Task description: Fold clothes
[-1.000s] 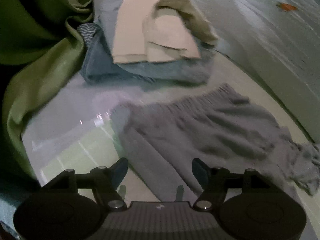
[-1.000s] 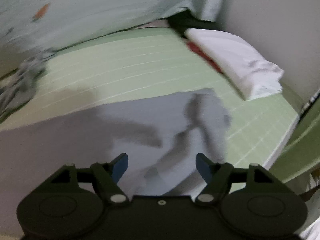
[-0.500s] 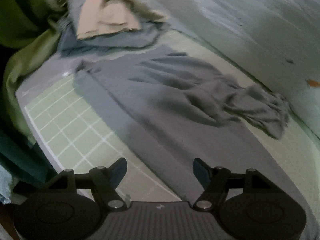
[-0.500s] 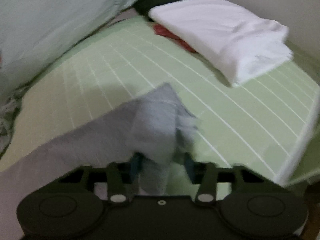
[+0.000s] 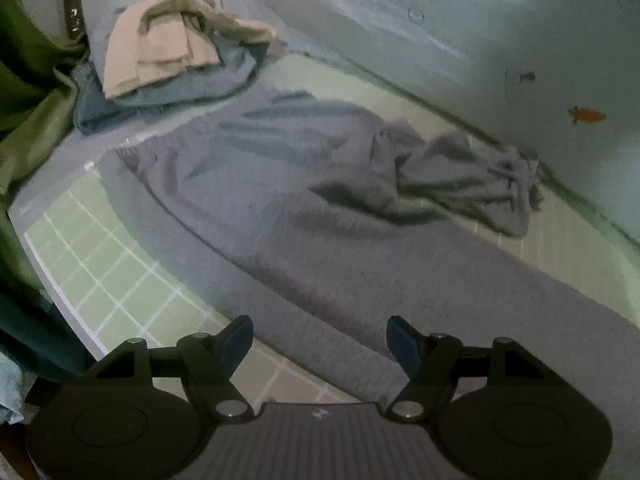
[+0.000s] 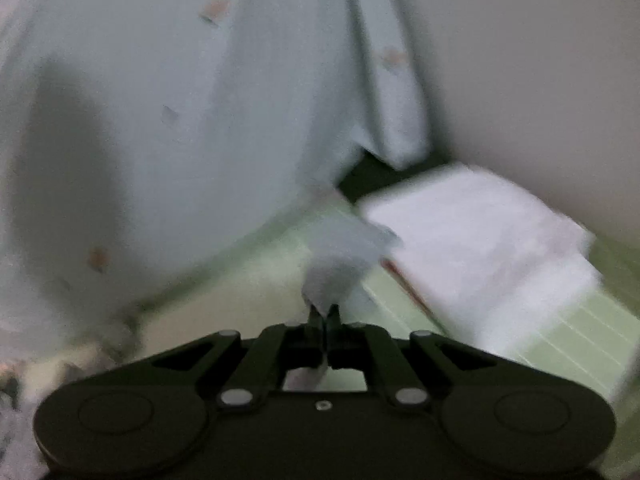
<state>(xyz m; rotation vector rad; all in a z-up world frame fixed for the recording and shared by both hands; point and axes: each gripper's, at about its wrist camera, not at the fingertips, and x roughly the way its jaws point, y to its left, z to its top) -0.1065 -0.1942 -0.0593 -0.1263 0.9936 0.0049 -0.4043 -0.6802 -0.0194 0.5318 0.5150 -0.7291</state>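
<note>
— Where are the grey sweatpants point(image 5: 304, 216)?

— Spread across the green checked mat point(image 5: 108, 276), waistband toward the folded pile, one leg running long toward the lower right of the left wrist view, the other bunched in a crumple by the pale sheet point(image 5: 400, 20) along the far edge.

— And the left gripper point(image 5: 320, 338)?

— Fingers spread wide, nothing between them; it hangs over the near edge of the pants where they meet the mat.

— The right gripper point(image 6: 322, 316)?

— Pressed together on a tuft of grey fabric point(image 6: 340, 252) (the picture is blurred, so which part of the garment is hard to say). The cloth stands up from the pinch, above the mat.

— What else is around?

— A beige folded garment point(image 5: 160, 52) sits on top of a blue one point(image 5: 192, 92) at the mat's far left corner, with green cloth point(image 5: 36, 104) draped beside it. In the right wrist view — a white folded stack point(image 6: 480, 252) lies near the wall.
</note>
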